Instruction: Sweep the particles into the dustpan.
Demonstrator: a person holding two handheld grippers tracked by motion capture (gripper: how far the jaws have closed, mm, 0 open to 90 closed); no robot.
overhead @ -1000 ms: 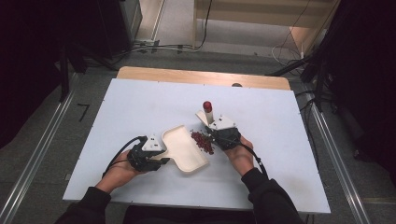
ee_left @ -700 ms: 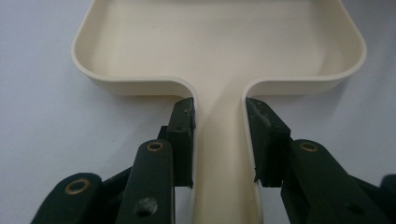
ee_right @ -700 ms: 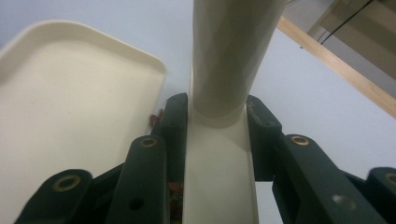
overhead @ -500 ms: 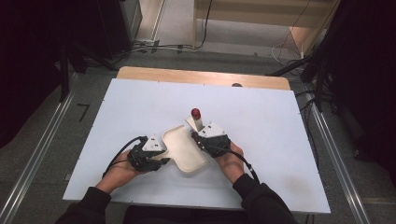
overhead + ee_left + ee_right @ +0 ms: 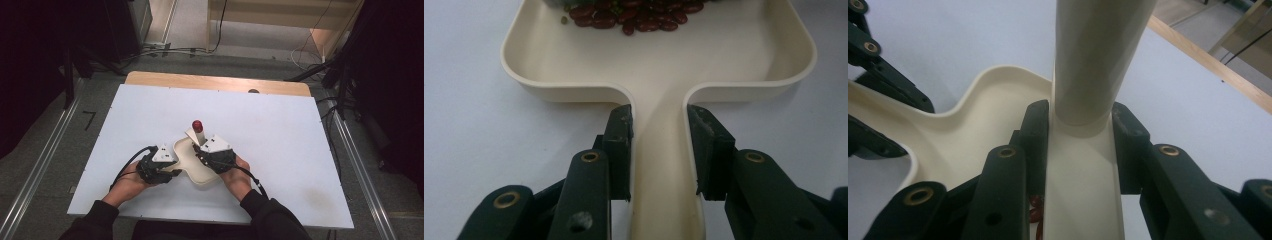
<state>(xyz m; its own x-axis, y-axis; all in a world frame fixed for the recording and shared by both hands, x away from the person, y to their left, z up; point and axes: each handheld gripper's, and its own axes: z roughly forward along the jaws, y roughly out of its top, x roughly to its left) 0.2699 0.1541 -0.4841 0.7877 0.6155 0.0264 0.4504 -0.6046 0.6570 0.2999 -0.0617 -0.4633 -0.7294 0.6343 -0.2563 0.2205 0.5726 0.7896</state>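
A: How is the cream dustpan kept steady on the white counter?

B: Its handle is clamped between the jaws of the left gripper, so the pan is held flat with its open mouth turned toward the beans.

A: And the right gripper?

B: It is clenched on the cream brush, whose round handle with a red tip is tilted away from the person. The brush head is set over the pan, presumably so that the beans can be swept inward.

A: Where are the red beans seen?

B: A pile is gathered inside the pan near its far edge, with a few green ones mixed in.
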